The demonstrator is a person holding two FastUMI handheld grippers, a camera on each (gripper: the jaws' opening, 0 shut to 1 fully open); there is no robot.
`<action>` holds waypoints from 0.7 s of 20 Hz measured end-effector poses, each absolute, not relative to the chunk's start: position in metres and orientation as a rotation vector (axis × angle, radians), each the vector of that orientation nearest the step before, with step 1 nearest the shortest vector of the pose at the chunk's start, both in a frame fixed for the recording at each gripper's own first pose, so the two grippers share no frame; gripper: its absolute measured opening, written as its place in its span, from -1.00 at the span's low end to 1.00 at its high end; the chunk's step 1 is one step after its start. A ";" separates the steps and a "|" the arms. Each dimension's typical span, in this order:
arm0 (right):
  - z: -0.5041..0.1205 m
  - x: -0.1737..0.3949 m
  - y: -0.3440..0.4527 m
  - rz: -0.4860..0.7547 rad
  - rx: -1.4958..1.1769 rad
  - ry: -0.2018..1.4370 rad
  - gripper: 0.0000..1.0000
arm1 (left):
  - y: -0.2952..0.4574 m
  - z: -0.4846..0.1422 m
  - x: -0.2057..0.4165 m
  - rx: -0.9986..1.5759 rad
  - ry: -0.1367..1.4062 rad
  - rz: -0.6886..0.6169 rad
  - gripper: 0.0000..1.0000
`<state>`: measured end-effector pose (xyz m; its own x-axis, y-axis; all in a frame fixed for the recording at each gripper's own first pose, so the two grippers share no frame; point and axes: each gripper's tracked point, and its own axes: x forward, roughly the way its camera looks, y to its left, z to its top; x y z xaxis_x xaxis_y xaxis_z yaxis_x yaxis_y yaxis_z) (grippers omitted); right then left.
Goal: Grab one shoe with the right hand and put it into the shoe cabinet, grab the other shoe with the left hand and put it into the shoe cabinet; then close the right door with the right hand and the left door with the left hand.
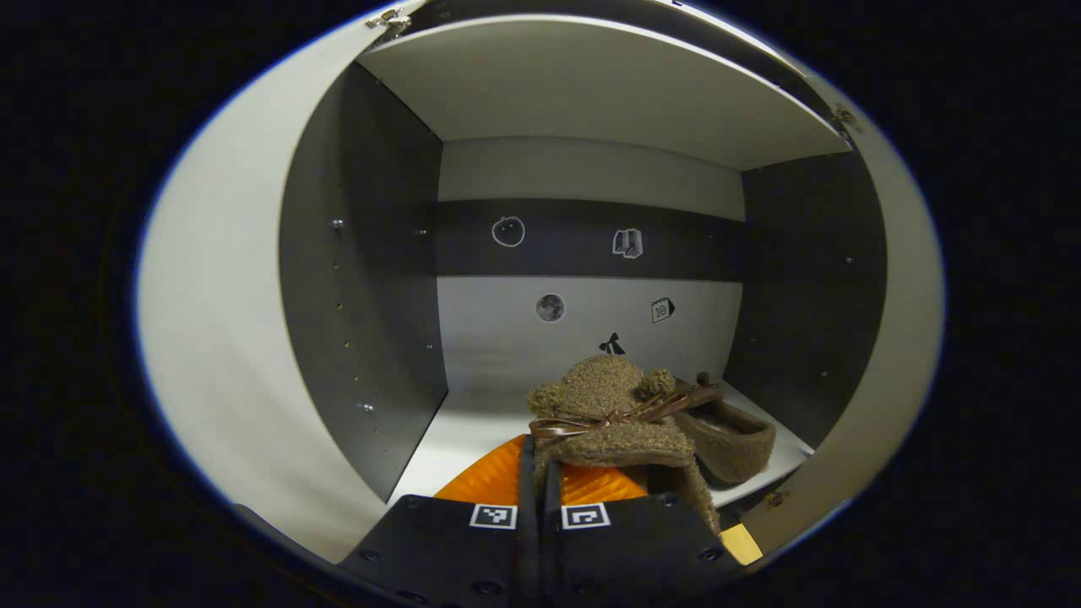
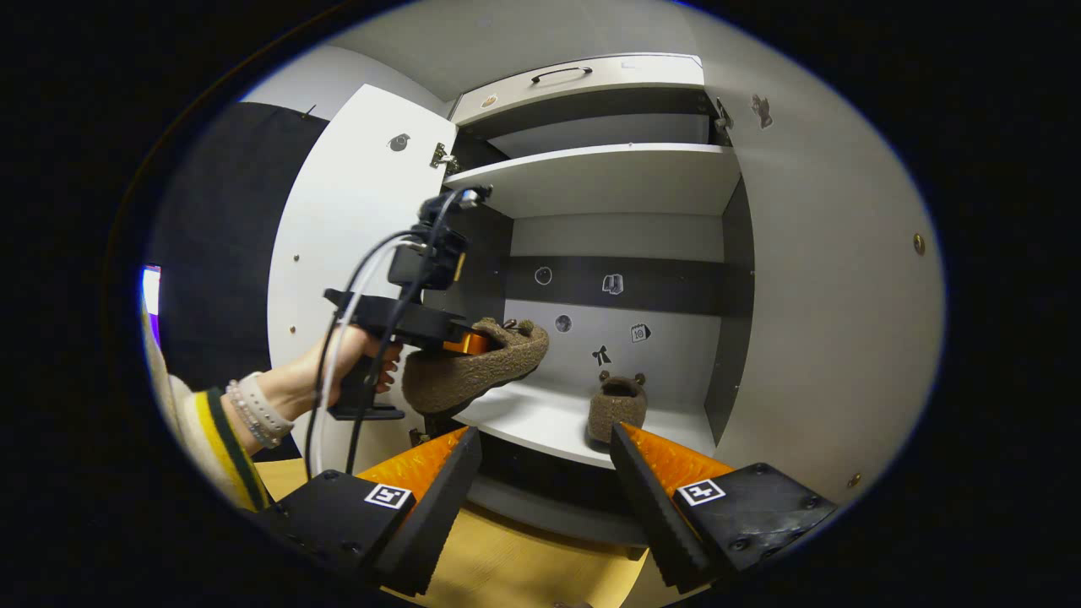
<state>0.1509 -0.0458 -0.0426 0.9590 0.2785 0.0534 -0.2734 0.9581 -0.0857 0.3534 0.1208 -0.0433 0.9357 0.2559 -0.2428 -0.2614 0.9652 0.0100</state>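
Gaping right gripper (image 2: 540, 481) before white cabinet shelf (image 2: 540, 422); left gripper (image 1: 538, 473) clamping fuzzy shoe (image 1: 612, 414).

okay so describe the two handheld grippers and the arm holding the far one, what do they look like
Each gripper has two wedge-shaped fingers with ridged inner faces on black blocks, each block carrying a square black-and-white marker. The left gripper has a black body with a pistol-style handle, a camera module on top, and black and white cables looping down. The hand holding it wears beaded bracelets and a cream sleeve striped yellow and dark green.

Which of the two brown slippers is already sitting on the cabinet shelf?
The slipper toward the shelf's right side. The other slipper hangs above the shelf's left edge, clamped in the left gripper.
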 end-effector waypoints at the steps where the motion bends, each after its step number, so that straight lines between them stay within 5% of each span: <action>1: -0.043 0.152 -0.043 0.290 -0.079 -0.061 0.96 | 0.129 -0.045 0.368 -0.019 0.259 0.276 -0.91; 9: -0.045 0.159 -0.027 0.354 -0.127 -0.044 0.96 | 0.150 -0.092 0.459 0.027 0.391 0.282 -0.87; 14: -0.045 0.165 -0.038 0.336 -0.122 -0.039 0.96 | 0.151 -0.097 0.468 0.057 0.396 0.291 -0.48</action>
